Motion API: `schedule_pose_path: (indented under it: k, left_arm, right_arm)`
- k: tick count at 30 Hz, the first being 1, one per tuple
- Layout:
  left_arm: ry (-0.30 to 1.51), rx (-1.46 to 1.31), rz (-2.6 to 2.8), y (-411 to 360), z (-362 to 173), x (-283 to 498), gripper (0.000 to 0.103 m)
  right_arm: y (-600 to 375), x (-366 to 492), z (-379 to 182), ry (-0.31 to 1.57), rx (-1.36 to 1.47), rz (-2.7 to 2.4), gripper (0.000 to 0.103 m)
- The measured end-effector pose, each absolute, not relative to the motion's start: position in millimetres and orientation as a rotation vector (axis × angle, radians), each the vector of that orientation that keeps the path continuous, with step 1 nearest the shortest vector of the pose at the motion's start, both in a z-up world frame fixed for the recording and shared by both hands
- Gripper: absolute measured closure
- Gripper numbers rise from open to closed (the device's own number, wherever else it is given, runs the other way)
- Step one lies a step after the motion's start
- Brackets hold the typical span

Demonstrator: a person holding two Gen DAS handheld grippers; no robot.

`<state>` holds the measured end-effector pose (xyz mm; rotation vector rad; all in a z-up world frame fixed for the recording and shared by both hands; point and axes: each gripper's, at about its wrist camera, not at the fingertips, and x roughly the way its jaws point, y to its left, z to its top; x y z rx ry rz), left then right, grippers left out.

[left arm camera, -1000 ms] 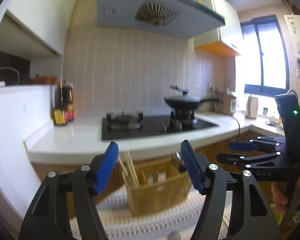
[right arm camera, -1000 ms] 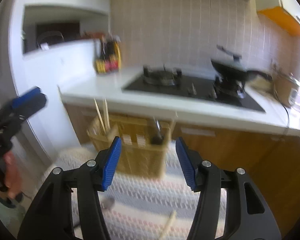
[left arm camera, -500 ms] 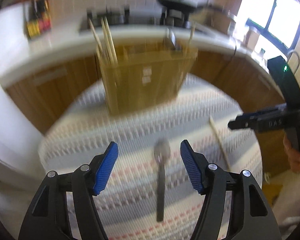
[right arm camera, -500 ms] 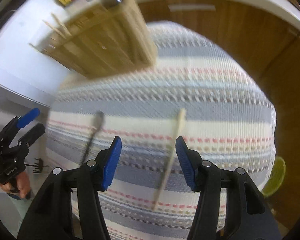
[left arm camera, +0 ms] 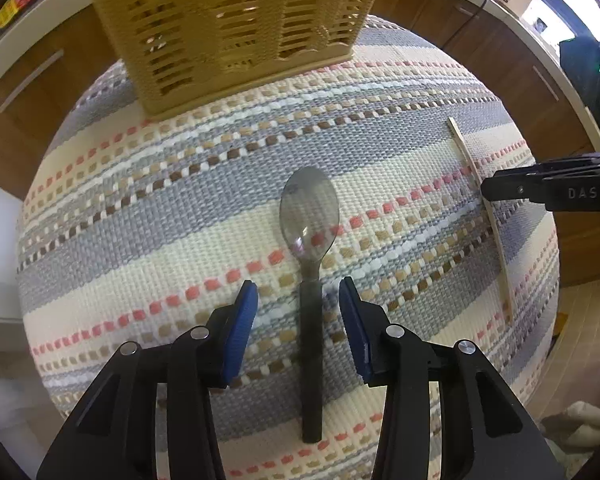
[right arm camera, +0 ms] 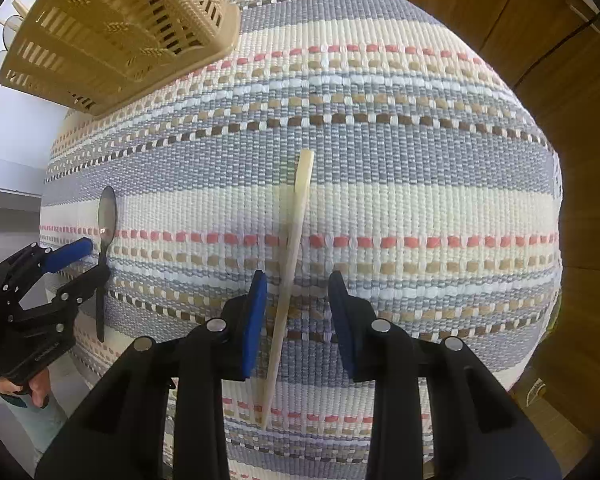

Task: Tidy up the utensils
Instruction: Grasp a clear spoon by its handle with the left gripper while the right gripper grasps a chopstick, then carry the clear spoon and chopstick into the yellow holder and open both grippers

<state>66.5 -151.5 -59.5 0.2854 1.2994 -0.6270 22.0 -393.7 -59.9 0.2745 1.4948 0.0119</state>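
The letters "DAS" stand in pale print on the black body of the right gripper [left arm camera: 548, 188], seen at the left wrist view's right edge. Nothing else is legible.

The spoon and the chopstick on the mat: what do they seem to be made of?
Spoon: bowl looks like polished metal, since it mirrors light; the dark matte handle may be plastic or coated.
Chopstick: pale, matte, no shine, probably bamboo or wood, though light plastic cannot be excluded.
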Motion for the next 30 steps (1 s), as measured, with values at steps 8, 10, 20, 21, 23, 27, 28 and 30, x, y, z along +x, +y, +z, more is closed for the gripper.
schedule_pose_path:
  k: [8, 10, 20, 21, 23, 27, 28, 30]
  left_arm:
    - [1.289, 0.361, -0.609, -167, -63, 63, 0.064]
    - [1.272, 0.422, -0.598, -174, -62, 62, 0.064]
    - [1.279, 0.512, -0.603, -203, -65, 53, 0.077]
    - [1.279, 0.518, -0.608, -204, -64, 52, 0.078]
    - [1.279, 0.520, -0.610, -209, -64, 53, 0.085]
    - [1.266, 0.521, -0.609, -215, -62, 50, 0.093]
    - [1.261, 0.513, -0.605, -213, -60, 48, 0.094]
    - [1.247, 0.477, -0.611, -208, -55, 44, 0.094]
  right_arm:
    - [-369, 35, -64, 1.511, 0.207, 0.008, 0.079]
    - [-357, 37, -65, 1.509, 0.155, 0.012, 0.086]
    - [-335, 31, -69, 1.499, 0.058, 0.015, 0.098]
    - [-332, 30, -68, 1.497, 0.046, 0.024, 0.098]
    - [-329, 23, -66, 1.500, 0.042, 0.050, 0.098]
    - [-315, 12, -63, 1.474, 0.009, 0.076, 0.099]
    - [-312, 10, -61, 1.467, 0.011, 0.085, 0.099]
    - [-308, 4, -57, 1.452, 0.027, 0.102, 0.099]
